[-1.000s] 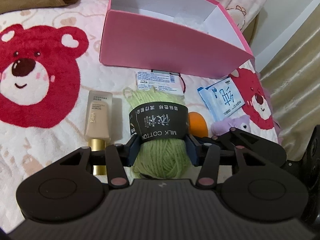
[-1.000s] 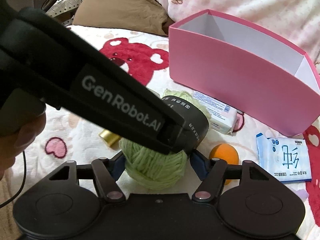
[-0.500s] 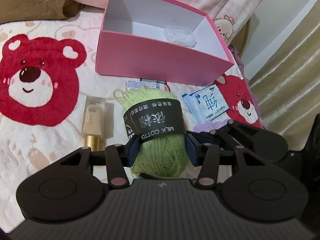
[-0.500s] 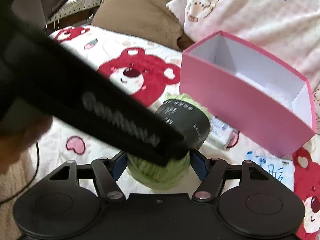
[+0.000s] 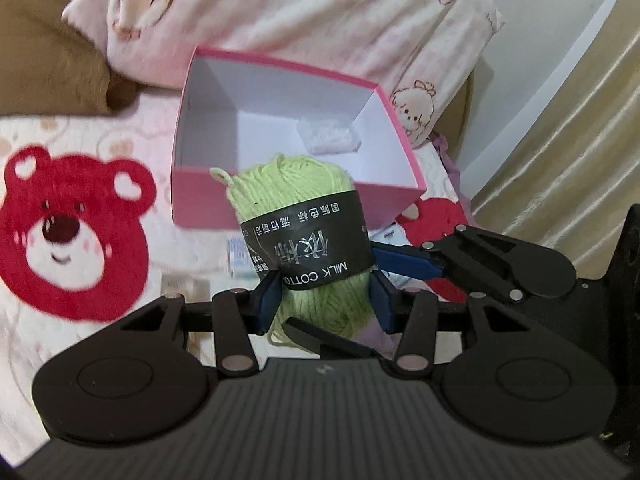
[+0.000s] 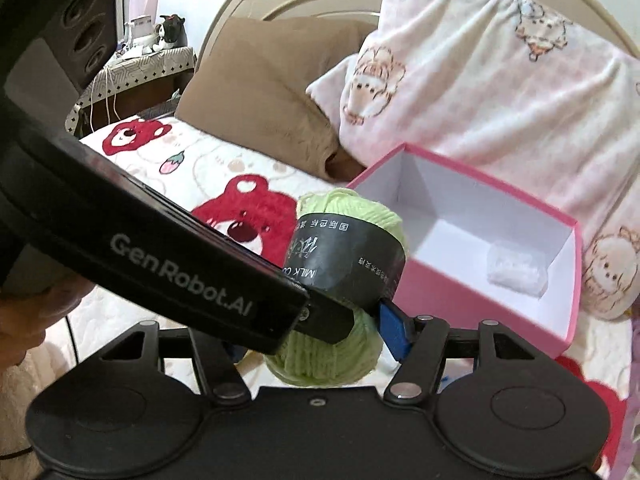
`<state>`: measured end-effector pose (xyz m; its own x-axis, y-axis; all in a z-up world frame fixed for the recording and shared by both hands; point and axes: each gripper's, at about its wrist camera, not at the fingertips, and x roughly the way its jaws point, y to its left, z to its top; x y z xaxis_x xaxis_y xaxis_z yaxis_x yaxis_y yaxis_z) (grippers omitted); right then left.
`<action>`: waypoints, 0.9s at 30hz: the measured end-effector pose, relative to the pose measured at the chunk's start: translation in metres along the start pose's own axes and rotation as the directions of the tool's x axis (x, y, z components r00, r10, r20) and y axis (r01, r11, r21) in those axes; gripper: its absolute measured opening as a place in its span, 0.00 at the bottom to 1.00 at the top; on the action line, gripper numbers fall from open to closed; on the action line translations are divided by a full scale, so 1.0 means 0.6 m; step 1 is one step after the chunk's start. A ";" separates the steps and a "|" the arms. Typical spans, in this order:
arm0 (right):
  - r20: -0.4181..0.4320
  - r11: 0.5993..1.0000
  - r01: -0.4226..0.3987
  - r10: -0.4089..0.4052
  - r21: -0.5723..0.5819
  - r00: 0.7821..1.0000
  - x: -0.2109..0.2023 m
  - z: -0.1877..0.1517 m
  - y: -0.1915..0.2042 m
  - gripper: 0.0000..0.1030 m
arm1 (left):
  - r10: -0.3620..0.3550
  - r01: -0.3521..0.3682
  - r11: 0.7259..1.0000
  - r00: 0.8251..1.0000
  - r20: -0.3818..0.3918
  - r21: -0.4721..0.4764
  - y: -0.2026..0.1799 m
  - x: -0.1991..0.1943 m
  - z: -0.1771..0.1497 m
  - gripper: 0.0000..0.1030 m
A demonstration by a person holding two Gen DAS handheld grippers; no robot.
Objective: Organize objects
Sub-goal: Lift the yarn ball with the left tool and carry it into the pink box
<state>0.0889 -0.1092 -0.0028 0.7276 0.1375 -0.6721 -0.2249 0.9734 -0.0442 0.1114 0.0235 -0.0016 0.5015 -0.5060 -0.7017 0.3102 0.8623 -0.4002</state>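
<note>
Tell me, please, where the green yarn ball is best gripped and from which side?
Grip the green yarn ball across its black paper band, one finger on each side. The band is its firmest, narrowest part; the bare ends are soft and would squash.

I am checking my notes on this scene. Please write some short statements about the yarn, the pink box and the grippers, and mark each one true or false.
1. The green yarn ball is held between the pads of the left gripper. True.
2. The pink box has its lid on. False: it is open at the top.
3. The yarn carries a black paper band. True.
4. The box is completely empty. False: a small clear packet lies inside.
5. The right gripper is far from the yarn. False: its pads are at the yarn too.
</note>
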 end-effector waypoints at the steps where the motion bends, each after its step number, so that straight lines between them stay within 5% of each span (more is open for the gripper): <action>1: 0.004 1.000 -0.001 0.001 0.003 1.000 -0.003 0.008 -0.007 0.64 | 0.005 -0.005 1.000 1.000 0.003 0.009 -0.004 -0.002 0.008 0.45; 8: -0.012 0.992 -0.021 0.022 0.127 1.000 -0.002 0.051 -0.068 0.62 | -0.045 0.044 0.999 0.999 0.012 0.021 -0.017 -0.003 0.079 0.45; 17: 0.012 0.989 -0.030 0.029 0.146 1.000 0.030 0.134 -0.127 0.62 | -0.016 0.015 0.999 0.999 0.043 0.031 -0.016 0.009 0.183 0.45; 27: -0.048 0.955 -0.074 0.091 0.287 0.995 0.164 0.155 -0.227 0.60 | 0.036 -0.036 0.999 0.999 -0.021 -0.005 0.026 0.128 0.266 0.44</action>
<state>0.2515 -0.2114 0.0055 0.6722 0.2167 -0.7080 -0.0827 0.9722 0.2191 0.2835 -0.0043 0.0323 0.4950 -0.4746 -0.7278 0.2884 0.8799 -0.3776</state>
